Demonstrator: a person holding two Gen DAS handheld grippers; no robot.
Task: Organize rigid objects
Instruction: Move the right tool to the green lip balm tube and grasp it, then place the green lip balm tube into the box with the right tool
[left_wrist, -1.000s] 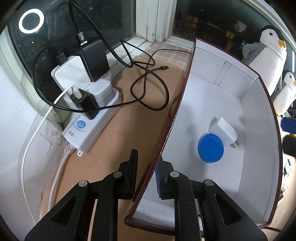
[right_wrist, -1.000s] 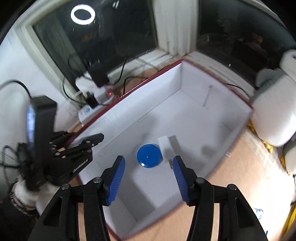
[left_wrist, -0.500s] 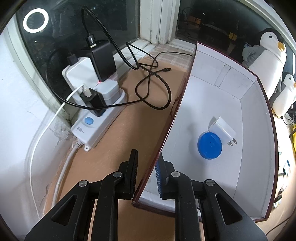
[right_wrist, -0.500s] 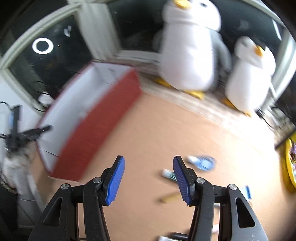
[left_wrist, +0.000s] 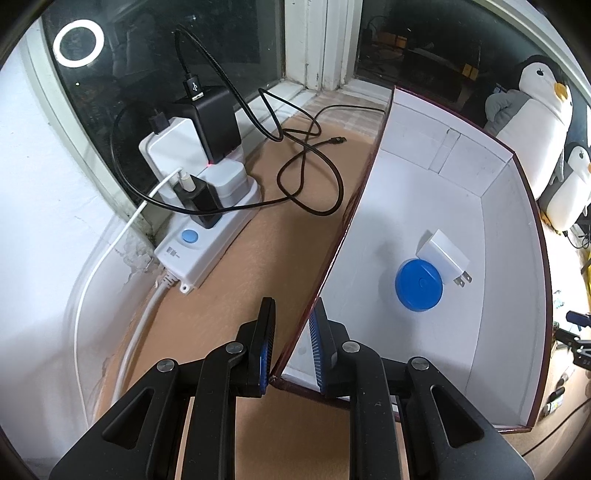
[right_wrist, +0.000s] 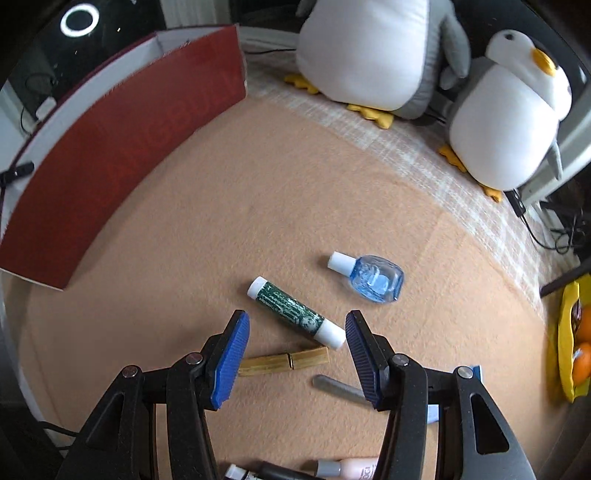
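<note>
Swung away from the box (left_wrist: 424, 155), the right gripper (right_wrist: 295, 343) hovers with fingers spread over a green tube (right_wrist: 295, 312); a skewed close could roll it. Left gripper (left_wrist: 291, 347) clamps the box wall.

Dark-red box (right_wrist: 110, 147), white inside; green-patterned tube (right_wrist: 291, 310); blue bottle (right_wrist: 375, 278).

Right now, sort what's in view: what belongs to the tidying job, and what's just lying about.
Job:
box, held at its wall by the left tool
blue lid and white plug, inside the box
green tube
blue bottle
clothespin

Lying about:
power strip
black cable
penguin toys
</note>
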